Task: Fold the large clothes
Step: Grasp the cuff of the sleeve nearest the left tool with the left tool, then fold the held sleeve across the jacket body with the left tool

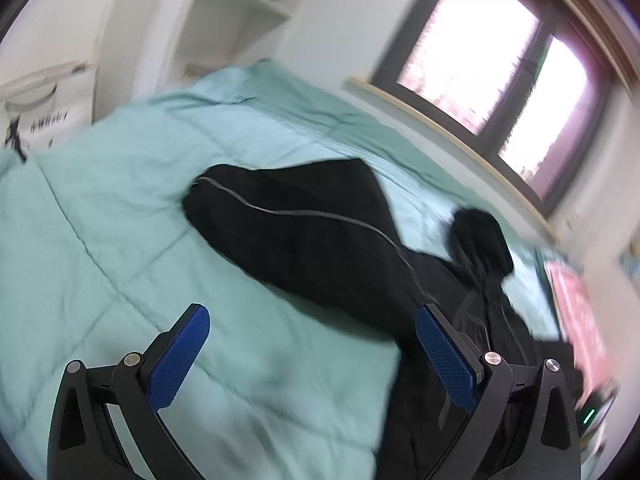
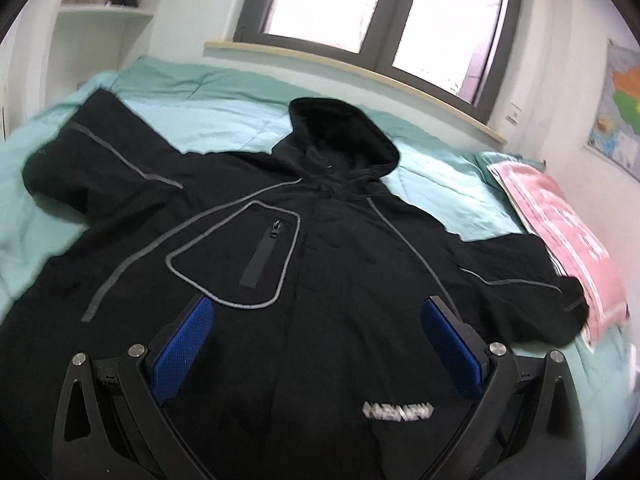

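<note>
Your black hooded jacket (image 2: 320,248) lay face up and spread flat on the mint-green quilt (image 2: 224,120) covering the bed, its hood (image 2: 340,132) pointing toward the window (image 2: 372,8). Both sleeves were stretched outward: the one on the left of the right wrist view (image 2: 92,160) angled up toward the head of the bed, and the other (image 2: 532,292) ended just beside a pink printed pillow (image 2: 572,240). A grey-piped chest pocket (image 2: 240,256) with a zip sat left of the front placket, and a silver logo (image 2: 398,410) showed low on the front.

Your right gripper (image 2: 318,348) hovered over the jacket's lower front with its blue-padded fingers (image 2: 184,352) spread wide, clamped on nothing. Whether they touched the cloth could not be told.

Your left gripper (image 1: 312,360) was likewise wide apart and empty, hanging above the quilt beside the sleeve (image 1: 300,232). In that blurred view one blue pad (image 1: 448,360) overlapped the dark cloth and the other (image 1: 180,360) stood over bare quilt (image 1: 120,240).

A white shelf unit (image 2: 100,20) stood in the corner, and a coloured map (image 2: 620,112) hung on the right wall.
</note>
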Demonstrator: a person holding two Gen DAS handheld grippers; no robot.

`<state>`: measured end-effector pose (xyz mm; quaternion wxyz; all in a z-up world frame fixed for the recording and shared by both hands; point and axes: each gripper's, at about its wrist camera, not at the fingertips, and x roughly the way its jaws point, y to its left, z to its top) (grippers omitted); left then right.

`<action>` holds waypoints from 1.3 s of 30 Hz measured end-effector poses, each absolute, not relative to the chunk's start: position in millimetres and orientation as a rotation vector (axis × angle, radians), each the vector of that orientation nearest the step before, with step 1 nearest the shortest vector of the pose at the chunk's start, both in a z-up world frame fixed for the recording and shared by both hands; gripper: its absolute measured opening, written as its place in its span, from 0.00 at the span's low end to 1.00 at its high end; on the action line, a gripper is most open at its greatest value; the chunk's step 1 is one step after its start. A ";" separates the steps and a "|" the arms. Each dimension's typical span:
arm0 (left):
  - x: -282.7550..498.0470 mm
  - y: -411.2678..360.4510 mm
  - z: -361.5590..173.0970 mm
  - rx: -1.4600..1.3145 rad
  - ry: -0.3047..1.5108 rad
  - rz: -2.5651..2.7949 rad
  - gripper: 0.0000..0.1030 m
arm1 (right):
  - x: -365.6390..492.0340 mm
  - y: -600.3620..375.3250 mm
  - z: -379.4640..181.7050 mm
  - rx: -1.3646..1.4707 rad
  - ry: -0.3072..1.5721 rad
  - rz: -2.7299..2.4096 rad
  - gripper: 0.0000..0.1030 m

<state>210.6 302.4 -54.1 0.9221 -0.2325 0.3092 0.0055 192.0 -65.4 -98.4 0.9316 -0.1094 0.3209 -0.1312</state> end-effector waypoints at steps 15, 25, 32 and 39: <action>351.9 403.6 -145.9 -0.743 0.767 0.179 0.99 | 211.8 -57.0 -160.4 -0.266 0.724 -0.236 1.00; 390.6 395.1 -163.1 -0.637 0.779 0.199 0.76 | 209.3 -57.0 -160.1 -0.282 0.706 -0.268 1.00; 358.7 401.0 -128.6 -0.636 0.650 0.187 0.18 | 206.6 -57.6 -159.8 -0.285 0.693 -0.281 1.00; 325.3 446.6 -120.7 -0.669 0.652 0.350 0.18 | 206.1 -57.3 -160.5 -0.293 0.693 -0.282 1.00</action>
